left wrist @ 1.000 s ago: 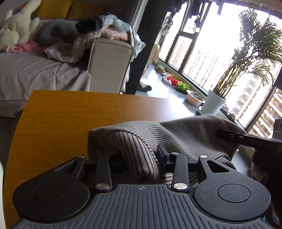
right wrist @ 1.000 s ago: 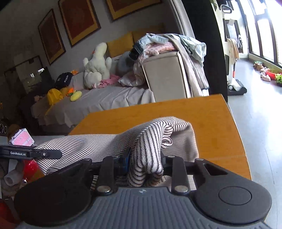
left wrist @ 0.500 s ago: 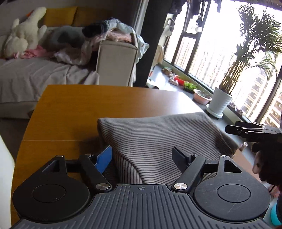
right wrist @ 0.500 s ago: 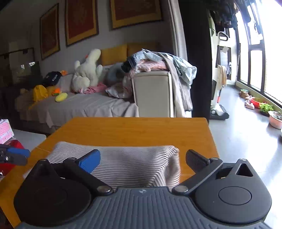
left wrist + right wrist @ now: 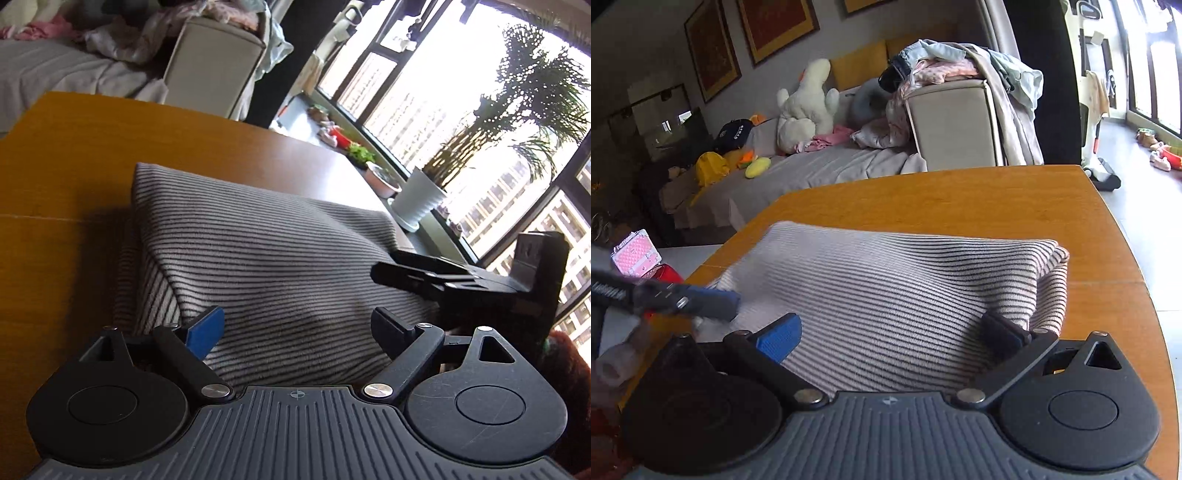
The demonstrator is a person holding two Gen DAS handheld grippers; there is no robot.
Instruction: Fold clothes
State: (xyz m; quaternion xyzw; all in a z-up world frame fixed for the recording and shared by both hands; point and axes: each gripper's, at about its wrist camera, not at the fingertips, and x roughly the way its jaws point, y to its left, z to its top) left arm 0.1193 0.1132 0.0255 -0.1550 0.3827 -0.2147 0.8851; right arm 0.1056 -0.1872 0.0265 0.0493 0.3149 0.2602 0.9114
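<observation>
A grey striped knit garment (image 5: 280,266) lies folded in a flat block on the wooden table (image 5: 62,155); it also shows in the right wrist view (image 5: 894,288). My left gripper (image 5: 295,325) is open, its fingers spread over the garment's near edge, holding nothing. My right gripper (image 5: 890,332) is open too, over the garment's near edge on its side. The right gripper's fingers (image 5: 413,271) show at the right of the left wrist view. The left gripper's fingers (image 5: 701,299) show at the left of the right wrist view.
A sofa (image 5: 849,162) with plush toys and a heap of clothes (image 5: 953,66) stands beyond the table. A potted palm (image 5: 417,201) and big windows are on the right. A pink case (image 5: 635,253) sits left of the table. Bare wood (image 5: 960,199) lies beyond the garment.
Both grippers were shut on bunched folds of the garment a second ago. They opened and let it drop flat on the table, then moved lower and closer over it.
</observation>
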